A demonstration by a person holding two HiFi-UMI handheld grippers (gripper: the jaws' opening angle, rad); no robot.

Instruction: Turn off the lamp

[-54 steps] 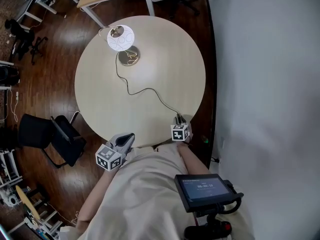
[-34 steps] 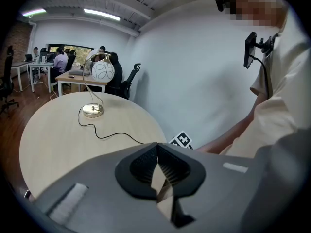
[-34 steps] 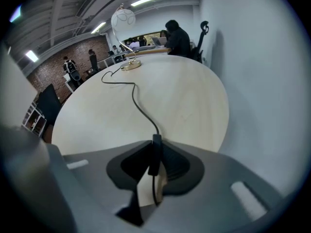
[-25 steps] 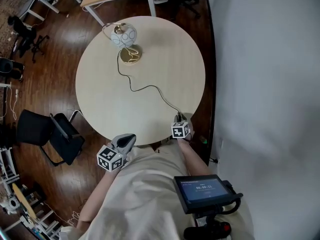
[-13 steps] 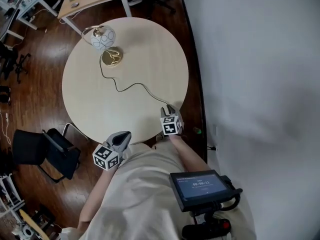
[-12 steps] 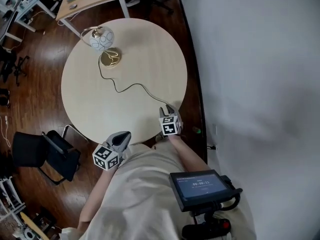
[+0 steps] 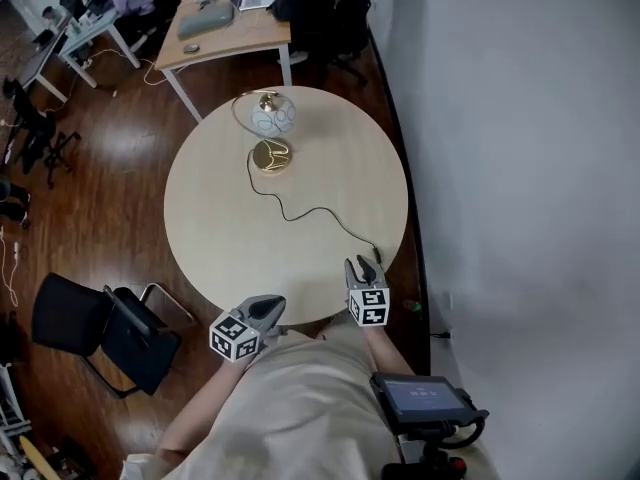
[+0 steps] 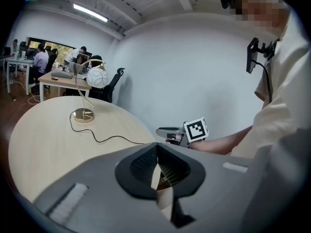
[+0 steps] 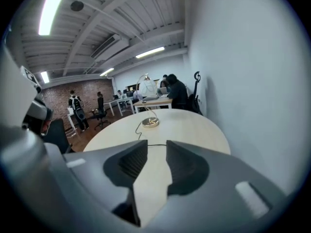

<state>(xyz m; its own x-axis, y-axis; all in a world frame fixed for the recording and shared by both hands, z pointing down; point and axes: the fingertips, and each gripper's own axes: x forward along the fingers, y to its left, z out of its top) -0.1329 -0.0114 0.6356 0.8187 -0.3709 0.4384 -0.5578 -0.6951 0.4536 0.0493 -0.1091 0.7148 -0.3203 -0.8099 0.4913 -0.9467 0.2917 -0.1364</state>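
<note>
The lamp [image 7: 272, 120] stands at the upper middle of the head view, on the far part of the round table [image 7: 220, 238], its white globe dark above a brass base. Its black cord [image 7: 310, 211] snakes down and right across the bare tabletop to the near edge, ending just ahead of the right gripper [image 7: 363, 265]. That gripper hangs over the table's lower right rim; its jaws are spread, have just been closing a little, and only tabletop shows in the gap. The left gripper [image 7: 272, 306] sits off the table's lower edge with its jaws pressed together on nothing. Nothing lies on the table between the grippers and the lamp. A black chair [image 7: 95, 323] stands at lower left, a wooden desk [image 7: 235, 38] with seated people lies beyond the lamp, and a white wall [image 7: 520, 168] fills the right side. A small screen [image 7: 425, 398] hangs at the person's chest. The left gripper view alone shows the lamp's curved arm from the side and the right gripper seen across the table. The right gripper view alone shows a brick wall [image 9: 87, 89] and people standing [image 9: 75, 106] far off at left.
</note>
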